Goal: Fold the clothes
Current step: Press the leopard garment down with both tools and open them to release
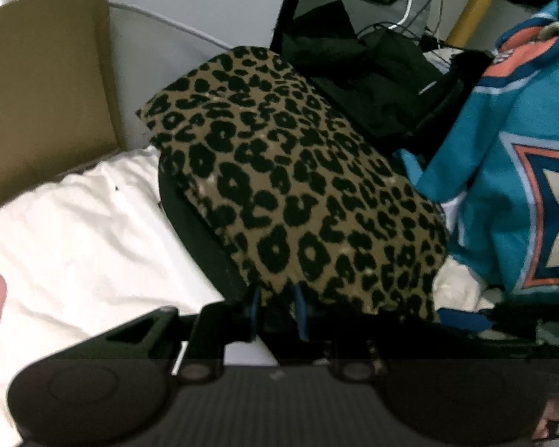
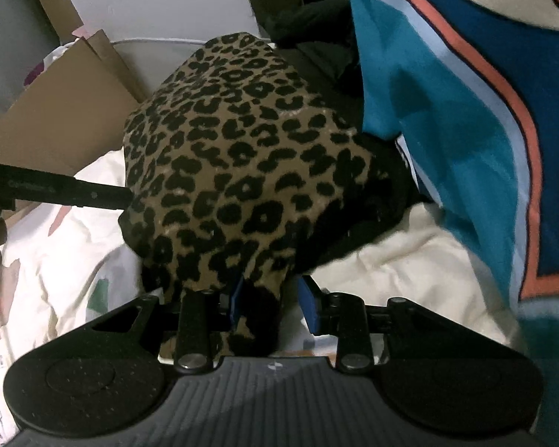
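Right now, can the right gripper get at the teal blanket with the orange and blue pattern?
Probably not yet. The right gripper is shut on the leopard-print garment, so its jaws are occupied. The teal blanket hangs close on its right with nothing between, so after a release the way looks free.

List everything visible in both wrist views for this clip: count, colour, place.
Leopard garment: one, tan with black spots, black lining, centre, near edge in both grippers.
Teal cloth: one, teal with orange and cream pattern, right of it.
Bedding: one, white with pink marks, underneath.
Cardboard: one, brown, back left.
Black clothes: a pile, count unclear, behind the garment.
Cables: several, white and black, back.
Yellow pole: one, back right.
Left gripper: one, black with blue pads, pinching the hem.
Right gripper: one, same colours, garment between its fingers.
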